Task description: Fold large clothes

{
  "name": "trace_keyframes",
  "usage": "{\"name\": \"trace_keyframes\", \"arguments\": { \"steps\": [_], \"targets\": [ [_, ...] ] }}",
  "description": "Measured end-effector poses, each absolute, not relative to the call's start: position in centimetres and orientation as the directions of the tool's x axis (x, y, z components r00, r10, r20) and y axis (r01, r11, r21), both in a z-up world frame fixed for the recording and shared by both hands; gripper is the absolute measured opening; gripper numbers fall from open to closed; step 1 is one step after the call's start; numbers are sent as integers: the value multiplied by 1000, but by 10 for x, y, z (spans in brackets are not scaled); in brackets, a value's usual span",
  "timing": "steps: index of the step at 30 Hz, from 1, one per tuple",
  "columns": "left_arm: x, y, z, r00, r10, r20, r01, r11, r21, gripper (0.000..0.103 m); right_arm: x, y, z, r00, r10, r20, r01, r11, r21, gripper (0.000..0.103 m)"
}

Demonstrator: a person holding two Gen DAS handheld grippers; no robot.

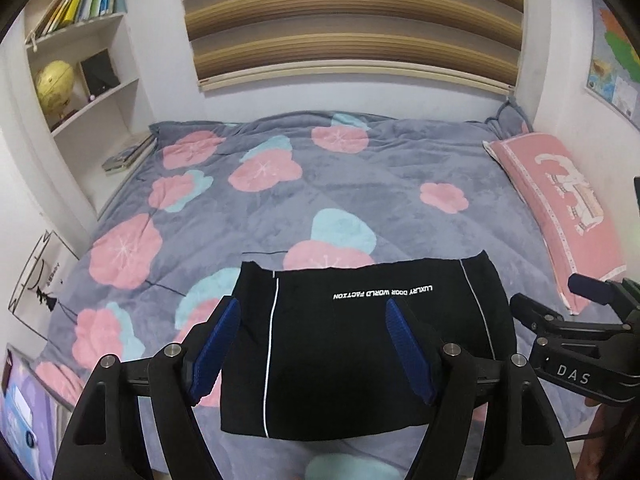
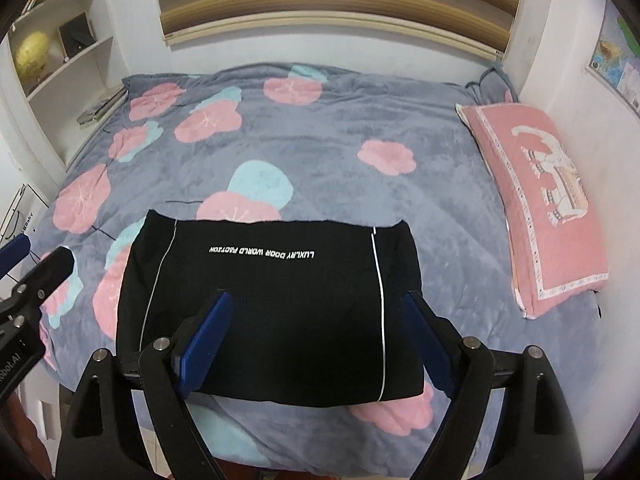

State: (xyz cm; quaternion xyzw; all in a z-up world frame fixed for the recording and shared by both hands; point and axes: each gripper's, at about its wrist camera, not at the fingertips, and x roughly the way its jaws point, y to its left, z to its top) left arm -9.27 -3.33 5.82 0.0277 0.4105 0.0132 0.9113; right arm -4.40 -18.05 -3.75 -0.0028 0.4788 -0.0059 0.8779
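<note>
A black garment [image 1: 360, 344] with white piping and white lettering lies folded into a flat rectangle near the front edge of the bed; it also shows in the right wrist view [image 2: 272, 312]. My left gripper [image 1: 312, 312] is open and empty, held above the garment's near left part. My right gripper [image 2: 318, 306] is open and empty, held above the garment's near right part. The right gripper also shows at the right edge of the left wrist view [image 1: 560, 304]. The left gripper shows at the left edge of the right wrist view [image 2: 36, 268].
The bed has a grey blanket [image 1: 360, 184] with pink and blue flowers. A pink pillow [image 1: 560, 208] lies along the right wall. White shelves [image 1: 92, 80] with books and a yellow globe stand at the far left. A striped blind [image 1: 352, 20] hangs behind the bed.
</note>
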Motion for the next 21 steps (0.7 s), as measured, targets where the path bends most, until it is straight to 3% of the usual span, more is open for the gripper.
{"name": "trace_keyframes", "arguments": {
  "steps": [21],
  "targets": [
    [-87,-35,49,637,76,-767,-13,996,87,76,-41,-193,-50,512,3,-859,3,1000,5,88]
  ]
}}
